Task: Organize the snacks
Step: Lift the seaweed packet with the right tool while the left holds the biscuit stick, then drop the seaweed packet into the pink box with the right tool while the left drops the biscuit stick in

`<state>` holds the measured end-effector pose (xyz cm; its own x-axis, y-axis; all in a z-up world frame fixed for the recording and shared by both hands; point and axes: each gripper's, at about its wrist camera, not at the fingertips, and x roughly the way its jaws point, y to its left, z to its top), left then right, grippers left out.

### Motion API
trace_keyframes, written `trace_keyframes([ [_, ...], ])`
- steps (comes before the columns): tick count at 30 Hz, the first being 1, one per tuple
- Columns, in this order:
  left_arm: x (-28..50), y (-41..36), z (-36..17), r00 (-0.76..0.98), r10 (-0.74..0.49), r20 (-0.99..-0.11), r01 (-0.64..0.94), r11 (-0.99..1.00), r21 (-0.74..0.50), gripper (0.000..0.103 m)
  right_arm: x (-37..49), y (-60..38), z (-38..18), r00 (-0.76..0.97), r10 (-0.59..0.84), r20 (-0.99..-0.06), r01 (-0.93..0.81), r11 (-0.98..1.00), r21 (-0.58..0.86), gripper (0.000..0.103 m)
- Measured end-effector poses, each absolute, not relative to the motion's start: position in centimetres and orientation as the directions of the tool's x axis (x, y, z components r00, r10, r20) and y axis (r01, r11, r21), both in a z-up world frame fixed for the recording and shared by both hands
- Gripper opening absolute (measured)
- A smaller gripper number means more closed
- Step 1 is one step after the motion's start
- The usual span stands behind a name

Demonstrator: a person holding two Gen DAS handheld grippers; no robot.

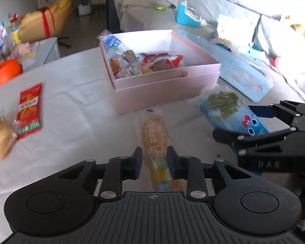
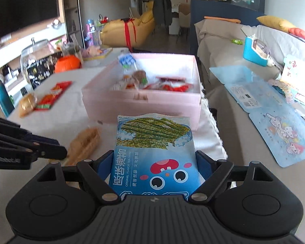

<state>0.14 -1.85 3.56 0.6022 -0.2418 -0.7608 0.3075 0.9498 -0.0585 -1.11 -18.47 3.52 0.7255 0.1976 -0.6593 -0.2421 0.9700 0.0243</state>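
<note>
Left gripper (image 1: pixel 154 158) astride long orange wrapped snack stick (image 1: pixel 155 136) on white tablecloth (image 1: pixel 75 101), pad contact unclear. Right gripper (image 2: pixel 154 163) wide, clamping blue seaweed-snack pouch (image 2: pixel 154 152) before pink cardboard box (image 2: pixel 140 101).

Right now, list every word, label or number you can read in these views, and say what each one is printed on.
"ORIGINAL FLAVOR SEA SE...", cut off: blue seaweed snack bag, beside large Chinese characters.
"DAS", faint, possibly incomplete: raised letters on the right gripper body.
Red snack packet: banner text too blurred.
Long orange snack stick between the left gripper fingers: print blurred.
Blue cartoon card: fine print too small.
</note>
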Motion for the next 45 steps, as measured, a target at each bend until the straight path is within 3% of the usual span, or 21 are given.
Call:
trace_keyframes([
  [5, 0.5, -2.6, 3.0, 0.576, -0.261, -0.775, 0.314, 0.946, -0.085, 0.043, -1.5, -18.4, 2.2, 0.707, 0.180, -0.684, -0.242, 0.970, 0.005, 0.085],
  [10, 0.9, -3.6, 1.3, 0.538, -0.241, -0.808, 0.318, 0.945, -0.070, 0.045, -1.2, -18.4, 1.3, 0.688, 0.178, -0.704, -0.238, 0.971, 0.013, 0.085],
  [21, -0.5, -3.5, 0.8, 0.593, -0.253, -0.764, 0.343, 0.938, -0.045, 0.044, -1.5, -18.7, 0.8, 0.694, 0.178, -0.698, -0.234, 0.972, 0.015, 0.089],
  [24, -0.8, -2.7, 1.1, 0.593, -0.294, -0.750, 0.325, 0.939, -0.111, 0.035, -1.9, -19.1, 1.4, 0.689, 0.192, -0.699, -0.243, 0.970, 0.027, 0.083],
  [26, -0.8, -2.0, 2.0, 0.606, -0.352, -0.714, 0.334, 0.926, -0.174, 0.034, -2.4, -19.6, 2.7, 0.717, 0.208, -0.666, -0.245, 0.969, 0.039, 0.082],
  [31, 0.7, -0.7, 8.0, 0.724, -0.396, -0.565, 0.349, 0.916, -0.196, 0.034, -2.0, -21.2, 8.9, 0.812, 0.237, -0.533, -0.252, 0.967, 0.046, 0.082],
  [37, 7.4, 0.2, 14.7, 0.801, -0.436, -0.409, 0.360, 0.898, -0.252, 0.035, 3.7, -22.6, 18.1, 0.903, 0.210, -0.375, -0.213, 0.976, 0.036, 0.082],
  [41, 14.0, 1.9, 12.8, 0.707, -0.514, -0.486, 0.310, 0.843, -0.440, 0.037, 9.4, -22.3, 21.3, 0.893, 0.229, -0.388, -0.212, 0.973, 0.089, 0.085],
  [45, 13.4, 6.2, 11.1, 0.765, -0.423, -0.486, 0.230, 0.884, -0.408, 0.037, 14.8, -20.6, 20.2, 0.826, 0.265, -0.497, -0.231, 0.964, 0.129, 0.087],
])
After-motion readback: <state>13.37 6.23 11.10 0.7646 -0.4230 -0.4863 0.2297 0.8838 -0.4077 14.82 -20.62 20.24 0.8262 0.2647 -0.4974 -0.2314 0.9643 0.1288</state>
